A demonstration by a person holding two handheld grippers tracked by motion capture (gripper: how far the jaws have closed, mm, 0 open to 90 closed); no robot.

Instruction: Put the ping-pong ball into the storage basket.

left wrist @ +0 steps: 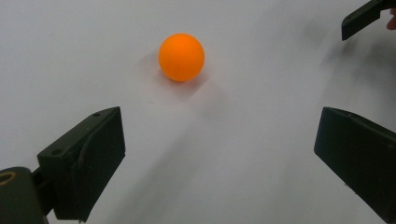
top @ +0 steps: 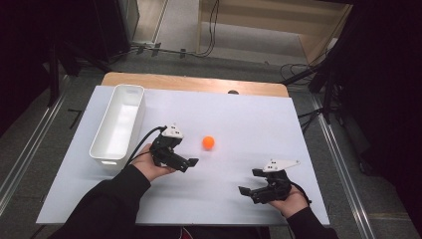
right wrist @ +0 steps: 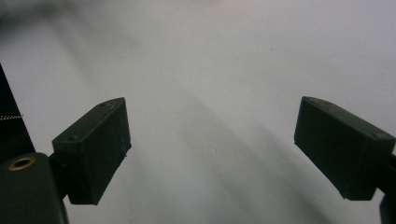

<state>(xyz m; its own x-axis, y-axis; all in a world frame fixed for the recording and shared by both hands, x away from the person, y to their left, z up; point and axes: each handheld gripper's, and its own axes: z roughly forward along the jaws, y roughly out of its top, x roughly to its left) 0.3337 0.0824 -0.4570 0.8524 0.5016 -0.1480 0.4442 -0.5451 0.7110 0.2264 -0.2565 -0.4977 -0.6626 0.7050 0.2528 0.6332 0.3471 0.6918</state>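
Observation:
An orange ball [top: 208,142] [left wrist: 181,57] rests on the white table sheet [top: 249,114], alone near its middle. My left gripper [top: 185,149] [left wrist: 219,126] sits just left of the ball and points toward it, open, with the ball a short way ahead of the jaws and apart from them. My right gripper [top: 249,181] [right wrist: 212,116] hovers low at the front right of the sheet, open, with bare white surface between its jaws. One of its jaw tips [left wrist: 364,16] shows at the top right of the left gripper view.
A long white bin [top: 102,158] stands along the sheet's left side, open at the top. A strip of wooden tabletop [top: 194,82] shows beyond the sheet's far edge. Cables and dark stands lie on the floor around the table.

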